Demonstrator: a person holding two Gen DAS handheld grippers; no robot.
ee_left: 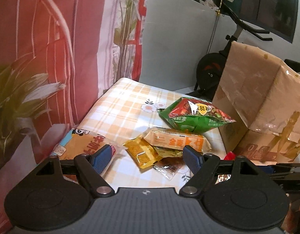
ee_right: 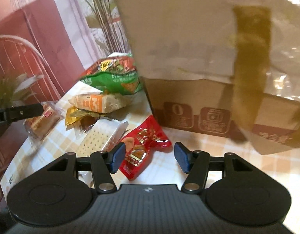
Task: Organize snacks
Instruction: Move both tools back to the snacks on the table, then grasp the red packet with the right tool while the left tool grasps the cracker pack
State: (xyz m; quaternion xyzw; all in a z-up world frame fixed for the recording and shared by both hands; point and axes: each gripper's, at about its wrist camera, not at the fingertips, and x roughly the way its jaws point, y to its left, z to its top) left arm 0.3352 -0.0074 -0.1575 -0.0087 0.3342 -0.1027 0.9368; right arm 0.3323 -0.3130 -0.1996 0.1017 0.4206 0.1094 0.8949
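Snack packs lie heaped on a checked tablecloth (ee_left: 118, 107). In the left wrist view, my left gripper (ee_left: 148, 159) hangs open just over a yellow packet (ee_left: 142, 154) and a small brown sachet (ee_left: 167, 168). Behind them are an orange bar pack (ee_left: 177, 141) and a green chips bag (ee_left: 194, 117); a panda-print bread pack (ee_left: 81, 146) lies at the left. In the right wrist view, my right gripper (ee_right: 150, 156) is open above a red packet (ee_right: 144, 148), which lies by its left pad without being pinched. A white cracker pack (ee_right: 103, 138) sits to its left.
A large taped cardboard box (ee_right: 208, 58) stands close on the right, its flap hanging over the table. A red floral cloth (ee_left: 52, 58) backs the table's left side. An exercise bike (ee_left: 214, 68) stands beyond the far edge. My left gripper's finger (ee_right: 23, 113) shows at the left.
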